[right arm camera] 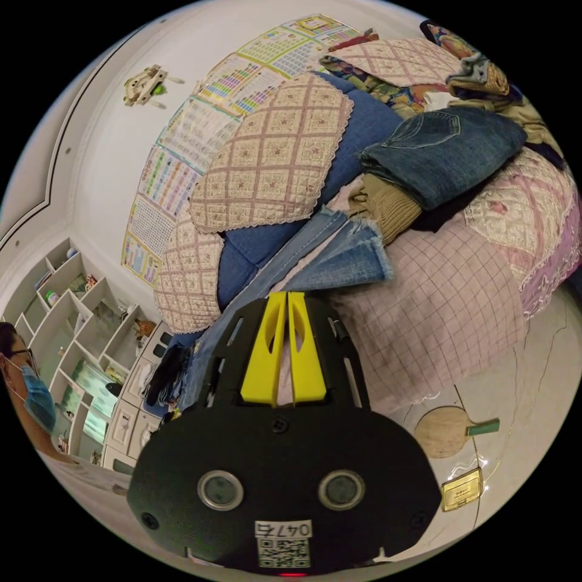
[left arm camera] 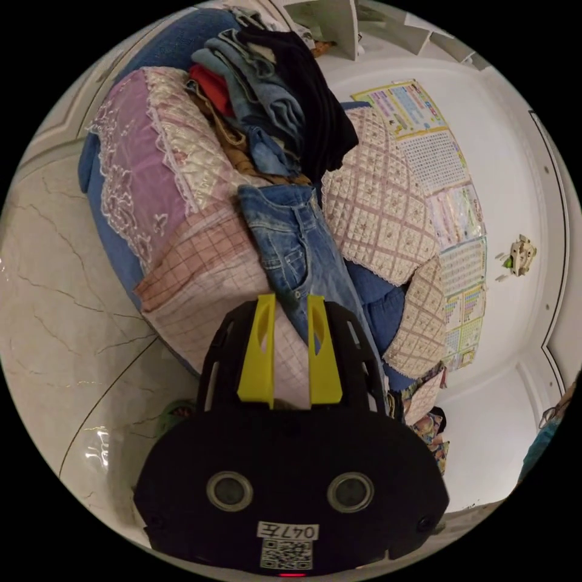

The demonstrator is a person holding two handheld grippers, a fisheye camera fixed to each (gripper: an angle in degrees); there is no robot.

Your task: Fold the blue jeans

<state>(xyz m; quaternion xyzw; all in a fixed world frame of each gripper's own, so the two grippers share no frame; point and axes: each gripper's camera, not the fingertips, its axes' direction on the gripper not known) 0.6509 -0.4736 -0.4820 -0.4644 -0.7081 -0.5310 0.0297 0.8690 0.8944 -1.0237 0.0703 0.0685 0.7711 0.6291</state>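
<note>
The blue jeans (left arm camera: 297, 254) lie along a sofa seat, waist away from me. In the left gripper view one edge of them runs down between the two yellow jaws of my left gripper (left arm camera: 290, 303), which stands open with a gap around that edge. In the right gripper view a frayed leg end of the jeans (right arm camera: 354, 257) lies on the pink checked cover. The leg runs back under my right gripper (right arm camera: 287, 297), whose jaws are shut tip to tip just over the denim. I see no cloth between them.
A heap of clothes (left arm camera: 273, 91) sits on the sofa arm, and folded dark jeans (right arm camera: 442, 151) lie on another pile. Quilted cushions (right arm camera: 273, 151) lean on the blue sofa back. A paddle (right arm camera: 445, 431) lies on the marble floor. A person (right arm camera: 30, 388) stands by the white shelves.
</note>
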